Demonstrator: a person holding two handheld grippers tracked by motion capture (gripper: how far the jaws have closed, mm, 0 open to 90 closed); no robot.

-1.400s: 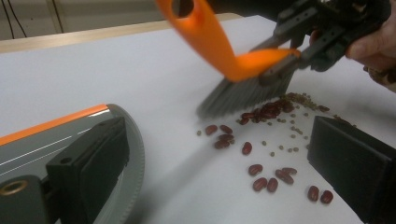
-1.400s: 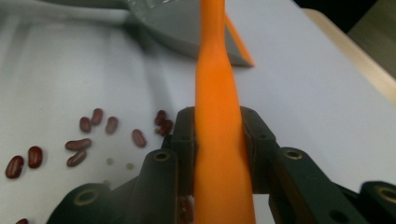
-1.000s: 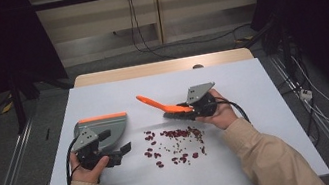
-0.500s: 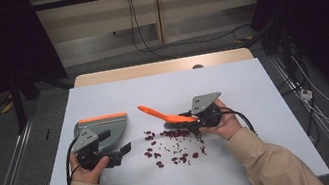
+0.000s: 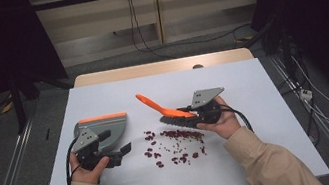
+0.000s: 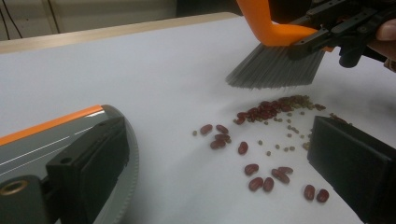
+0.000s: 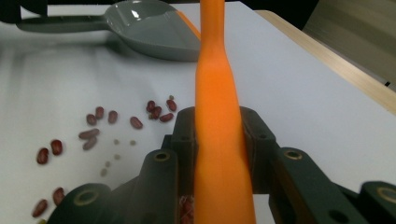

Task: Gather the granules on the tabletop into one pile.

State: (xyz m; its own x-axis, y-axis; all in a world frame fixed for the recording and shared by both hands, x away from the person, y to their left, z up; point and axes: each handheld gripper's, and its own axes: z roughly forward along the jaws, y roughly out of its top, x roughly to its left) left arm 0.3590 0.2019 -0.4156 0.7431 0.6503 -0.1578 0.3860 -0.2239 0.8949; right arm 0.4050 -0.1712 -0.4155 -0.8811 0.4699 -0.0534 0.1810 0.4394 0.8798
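Note:
A brush point(image 5: 164, 109) with an orange handle and grey bristles point(image 6: 273, 70) is clamped in my right gripper point(image 5: 190, 113), which is shut on the handle point(image 7: 219, 140). The bristles hang just above the far edge of a scatter of red beans point(image 5: 176, 143) and small green ones point(image 6: 289, 123) on the white table. A grey dustpan point(image 5: 105, 128) with an orange lip lies flat left of the beans. My left gripper point(image 5: 119, 151) rests at the dustpan's near side with its jaws wide open. One jaw overlaps the pan point(image 6: 51, 140), and only beans and table lie between them.
The white table point(image 5: 263, 86) has bare surface on all sides of the beans. Its wooden back edge point(image 5: 163, 67) borders a dark floor with cables. The person's sleeves point(image 5: 266, 166) come in from the bottom.
My right gripper and the brush have come a little nearer the person, down to the far edge of the beans. The left gripper and the dustpan have stayed put.

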